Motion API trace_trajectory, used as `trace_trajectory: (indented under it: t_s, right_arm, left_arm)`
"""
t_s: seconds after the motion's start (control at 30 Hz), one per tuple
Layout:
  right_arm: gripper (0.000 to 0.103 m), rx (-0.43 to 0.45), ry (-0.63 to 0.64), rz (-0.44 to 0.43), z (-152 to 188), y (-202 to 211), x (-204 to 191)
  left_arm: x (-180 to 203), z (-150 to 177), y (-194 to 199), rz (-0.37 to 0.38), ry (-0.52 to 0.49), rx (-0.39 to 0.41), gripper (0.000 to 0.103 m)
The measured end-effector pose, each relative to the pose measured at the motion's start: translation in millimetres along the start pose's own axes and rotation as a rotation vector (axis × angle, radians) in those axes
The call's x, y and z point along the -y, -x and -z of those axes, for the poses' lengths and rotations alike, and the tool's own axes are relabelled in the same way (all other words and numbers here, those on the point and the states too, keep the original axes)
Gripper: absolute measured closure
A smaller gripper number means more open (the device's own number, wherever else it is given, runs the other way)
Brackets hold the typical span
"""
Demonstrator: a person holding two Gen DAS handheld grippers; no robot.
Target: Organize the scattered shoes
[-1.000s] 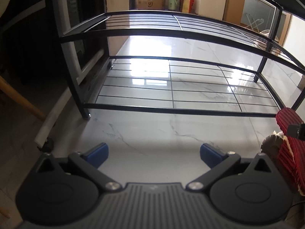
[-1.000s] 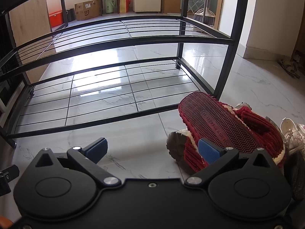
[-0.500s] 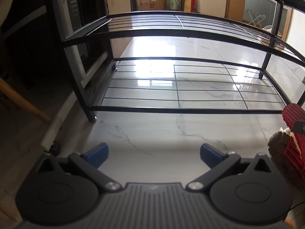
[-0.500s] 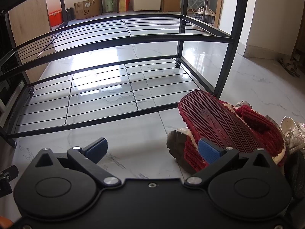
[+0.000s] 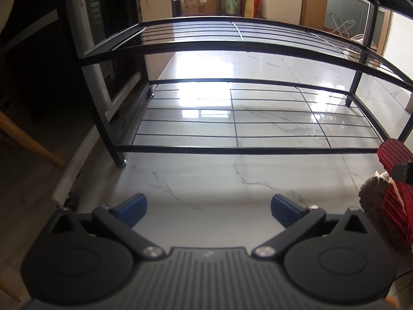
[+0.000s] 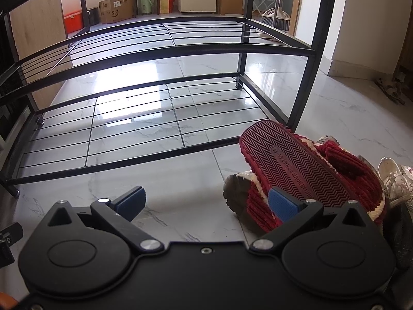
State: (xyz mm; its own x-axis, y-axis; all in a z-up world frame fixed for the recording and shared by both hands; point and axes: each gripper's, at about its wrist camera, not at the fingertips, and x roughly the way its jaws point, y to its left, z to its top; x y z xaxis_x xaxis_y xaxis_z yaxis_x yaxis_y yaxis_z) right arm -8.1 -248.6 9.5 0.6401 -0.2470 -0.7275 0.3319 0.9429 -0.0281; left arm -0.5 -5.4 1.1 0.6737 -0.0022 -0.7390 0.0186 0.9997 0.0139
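A red knitted slipper (image 6: pixel 304 165) lies sole-up on a pile of shoes at the right, over a grey-soled shoe (image 6: pixel 236 191) and beside a whitish shoe (image 6: pixel 395 178). My right gripper (image 6: pixel 206 201) is open and empty, its right fingertip just in front of the slipper's near end. The slipper also shows at the right edge of the left wrist view (image 5: pixel 395 175). My left gripper (image 5: pixel 207 206) is open and empty above the bare floor. A black metal shoe rack (image 6: pixel 155 51) with wire shelves stands ahead, nothing on its shelves.
The rack's right post (image 6: pixel 309 77) stands just behind the slipper. A wooden leg (image 5: pixel 28 142) and a dark cabinet are at the left. Boxes and a kettle (image 6: pixel 145 2) stand far back. A rag (image 6: pixel 389 90) lies on the floor at the right.
The left gripper has drifted left and back a little, so the rack's left leg sits nearer the middle. The right gripper has barely moved. Both stay open.
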Motion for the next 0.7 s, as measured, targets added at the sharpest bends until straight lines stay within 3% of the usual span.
trace_trajectory:
  t_s: [0.27, 0.5, 0.7]
  right_arm:
    - [0.000, -0.012, 0.000, 0.008, -2, -4, -2]
    - [0.000, -0.019, 0.000, 0.011, -3, -6, -2]
    - [0.000, -0.023, -0.001, 0.011, -2, -5, -3]
  left_arm:
    - [2, 2, -7, -0.023, -0.010, -0.038, 0.000]
    - [-3, 3, -22, -0.009, 0.017, -0.147, 0.000]
    - [-1, 8, -28, -0.026, 0.015, -0.187, 0.000]
